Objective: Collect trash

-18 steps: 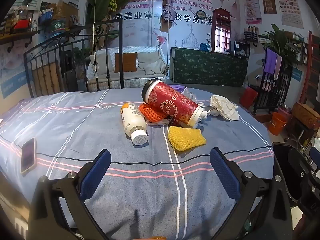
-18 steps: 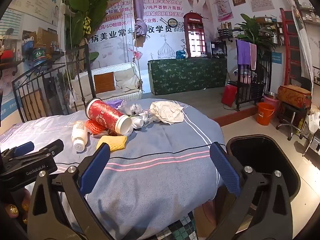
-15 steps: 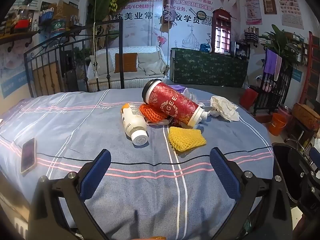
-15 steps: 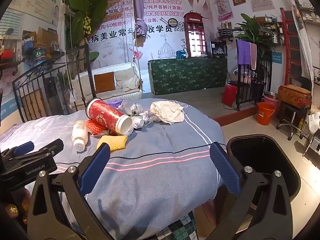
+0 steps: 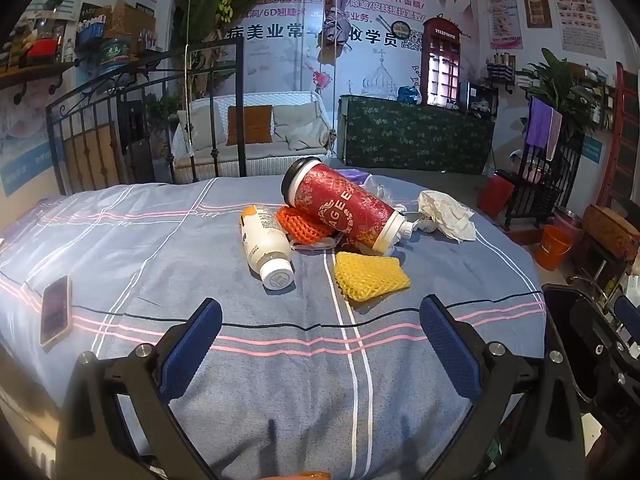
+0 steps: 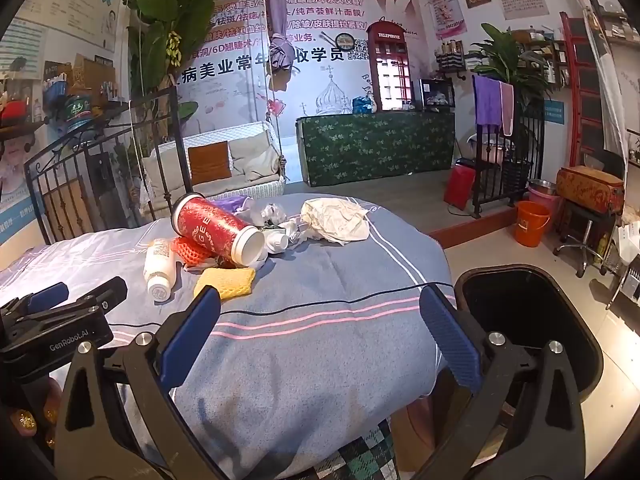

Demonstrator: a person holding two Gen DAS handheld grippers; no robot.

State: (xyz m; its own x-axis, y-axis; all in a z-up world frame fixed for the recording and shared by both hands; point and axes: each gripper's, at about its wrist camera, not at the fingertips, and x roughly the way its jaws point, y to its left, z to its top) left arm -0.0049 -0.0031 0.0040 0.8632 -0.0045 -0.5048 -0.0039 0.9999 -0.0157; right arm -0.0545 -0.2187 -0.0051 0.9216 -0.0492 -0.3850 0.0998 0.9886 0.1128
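Black trash bin [image 6: 532, 320] beside the table [image 6: 320, 344], inside too dark to read. Trash piled mid-table: red cup [image 5: 340, 212] on its side, white bottle [image 5: 266, 246], crumpled paper [image 5: 446, 214]. Left gripper [image 5: 320, 344] and right gripper [image 6: 320, 336] both spread wide, empty.

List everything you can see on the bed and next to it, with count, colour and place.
cup: 1, red, lying on its side mid-bed
bottle: 1, white, left of the cup
foam net: 1, yellow, near side of the cup
orange net: 1, orange, under the cup
crumpled paper: 1, white, right of the cup
phone: 1, dark, bed's left edge
bin: 1, black, on the floor right of the bed
left gripper: open, empty
right gripper: open, empty
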